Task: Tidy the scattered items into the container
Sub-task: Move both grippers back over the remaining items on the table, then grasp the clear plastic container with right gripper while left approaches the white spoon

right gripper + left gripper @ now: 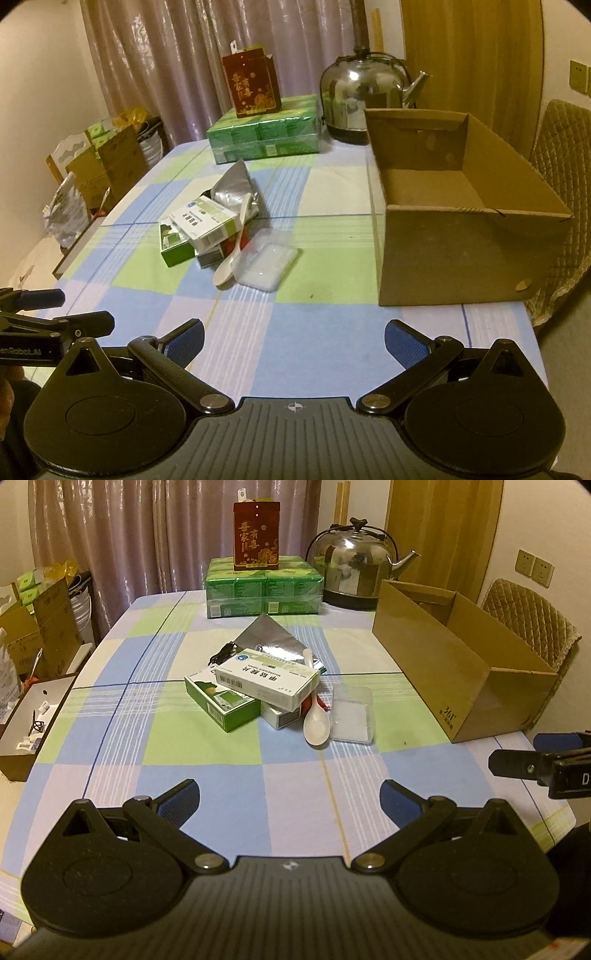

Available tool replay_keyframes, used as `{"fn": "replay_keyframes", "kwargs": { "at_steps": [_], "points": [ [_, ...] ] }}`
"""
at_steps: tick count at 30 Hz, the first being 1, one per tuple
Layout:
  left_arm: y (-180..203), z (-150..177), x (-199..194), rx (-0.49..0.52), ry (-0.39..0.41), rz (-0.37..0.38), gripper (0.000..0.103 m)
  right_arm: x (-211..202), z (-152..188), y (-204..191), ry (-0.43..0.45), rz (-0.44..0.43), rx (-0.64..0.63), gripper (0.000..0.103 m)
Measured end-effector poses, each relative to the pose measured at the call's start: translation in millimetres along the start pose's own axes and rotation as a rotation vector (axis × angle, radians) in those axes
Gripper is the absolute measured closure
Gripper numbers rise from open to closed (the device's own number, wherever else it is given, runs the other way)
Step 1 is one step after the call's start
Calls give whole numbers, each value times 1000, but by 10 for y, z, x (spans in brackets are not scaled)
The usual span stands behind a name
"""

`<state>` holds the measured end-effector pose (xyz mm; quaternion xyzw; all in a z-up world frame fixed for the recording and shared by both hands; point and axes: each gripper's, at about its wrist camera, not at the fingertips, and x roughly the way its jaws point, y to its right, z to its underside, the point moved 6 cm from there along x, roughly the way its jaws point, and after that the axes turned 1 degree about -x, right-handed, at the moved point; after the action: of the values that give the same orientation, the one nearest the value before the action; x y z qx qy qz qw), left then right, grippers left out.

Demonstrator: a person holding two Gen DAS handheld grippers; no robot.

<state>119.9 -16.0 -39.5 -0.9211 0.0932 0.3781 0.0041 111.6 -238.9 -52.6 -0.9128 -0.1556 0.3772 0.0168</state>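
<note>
Your left gripper [290,799] and right gripper [293,341] both gape wide, empty, over the cloth [229,775]; the pile [258,686] lies mid-table, untouched. Box [461,672], right of it, reads "361°"; red tin [256,535] shows gold Chinese characters.

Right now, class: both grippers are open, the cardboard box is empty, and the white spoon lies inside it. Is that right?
Not quite. The white spoon lies on the tablecloth beside the pile of medicine boxes, not inside the cardboard box; the right wrist view shows it.

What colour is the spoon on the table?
White; the spoon shows best in the left wrist view.
</note>
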Motion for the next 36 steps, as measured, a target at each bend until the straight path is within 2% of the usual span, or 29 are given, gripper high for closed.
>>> {"fn": "replay_keyframes", "kwargs": {
  "at_steps": [14, 28, 29, 31, 36],
  "points": [
    [-172, 21, 215, -10, -30, 9, 1, 349, -45, -205, -44, -21, -42, 2],
    [-363, -51, 756, 52, -68, -2, 1, 1030, -294, -395, -27, -31, -46, 3],
    [-361, -57, 802, 57, -70, 3, 1, 1076, -310, -395, -27, -30, -43, 3],
    [-359, -62, 895, 68, -74, 13, 1, 1183, -343, -381, -25, -28, -33, 15],
    [-356, -96, 1109, 81, -84, 28, 1, 1476, -401, -338, -48, -34, -1, 21]
  ]
}}
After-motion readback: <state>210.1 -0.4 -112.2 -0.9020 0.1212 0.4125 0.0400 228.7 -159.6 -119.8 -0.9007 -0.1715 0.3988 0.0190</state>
